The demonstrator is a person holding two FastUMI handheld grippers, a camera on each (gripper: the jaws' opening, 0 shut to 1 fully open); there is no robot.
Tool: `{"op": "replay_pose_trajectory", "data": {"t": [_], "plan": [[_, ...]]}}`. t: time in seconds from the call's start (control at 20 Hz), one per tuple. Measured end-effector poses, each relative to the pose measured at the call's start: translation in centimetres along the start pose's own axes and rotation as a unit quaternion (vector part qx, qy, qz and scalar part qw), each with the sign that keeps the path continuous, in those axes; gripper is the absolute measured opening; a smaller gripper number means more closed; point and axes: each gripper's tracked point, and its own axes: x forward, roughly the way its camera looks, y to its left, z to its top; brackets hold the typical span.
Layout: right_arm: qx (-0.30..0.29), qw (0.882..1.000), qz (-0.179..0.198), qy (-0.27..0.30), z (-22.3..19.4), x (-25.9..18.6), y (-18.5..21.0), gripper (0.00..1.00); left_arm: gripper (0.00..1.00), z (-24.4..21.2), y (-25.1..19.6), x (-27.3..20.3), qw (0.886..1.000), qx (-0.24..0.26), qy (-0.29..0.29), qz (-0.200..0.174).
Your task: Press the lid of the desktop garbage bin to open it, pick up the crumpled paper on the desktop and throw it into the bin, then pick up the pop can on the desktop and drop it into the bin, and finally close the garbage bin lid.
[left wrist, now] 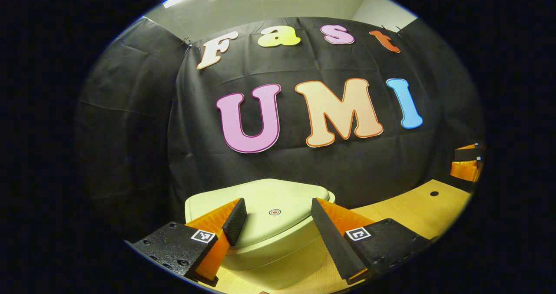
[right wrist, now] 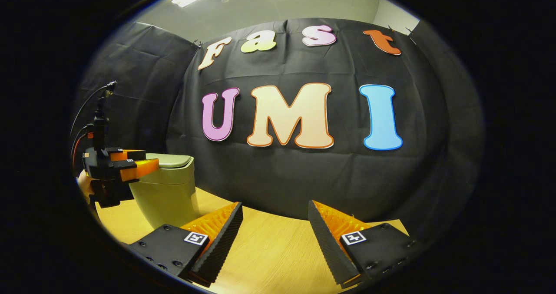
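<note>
Both tools gape empty, the left tool (left wrist: 278,224) over the smooth rounded bin (left wrist: 269,229) lid, the right tool (right wrist: 276,229) above the wood-grain desk (right wrist: 269,259).

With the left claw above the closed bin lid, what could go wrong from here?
1. The left claw is open over the bin lid; one finger may press off the round mark, so the lid may stay closed.
2. The bin stands free on the table; a slanted push may slide or tip it.

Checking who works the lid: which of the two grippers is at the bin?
The left gripper: it hovers by the bin's closed lid, fingers open. The right gripper hangs apart, over bare table.
</note>
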Motion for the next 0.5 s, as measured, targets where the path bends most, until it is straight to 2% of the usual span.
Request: {"op": "replay_pose_trajectory", "data": {"t": [0.3, 0.35, 0.4, 0.45, 0.5], "plan": [[0.001, 1.0, 0.002, 0.001, -0.06, 0.0, 0.11, 0.95, 0.94, -0.27, -0.06, 0.07, 0.999, 0.009, 0.029, 0.007], [0.001, 1.0, 0.002, 0.002, -0.03, 0.08, 0.13, 1.0, 0.94, -0.23, -0.04, 0.04, 0.999, 0.011, 0.032, 0.008], [0.0, 1.0, 0.003, 0.001, -0.04, 0.04, 0.18, 1.0, 0.94, -0.19, -0.04, 0.05, 0.999, 0.01, 0.035, 0.007], [0.0, 1.0, 0.003, 0.0, 0.01, 0.01, 0.19, 0.95, 0.94, -0.31, -0.03, 0.14, 0.999, 0.008, 0.038, 0.004], [0.0, 1.0, 0.003, 0.0, 0.04, -0.03, 0.14, 0.95, 0.97, -0.3, -0.06, 0.2, 0.999, 0.001, 0.042, 0.001]]}}
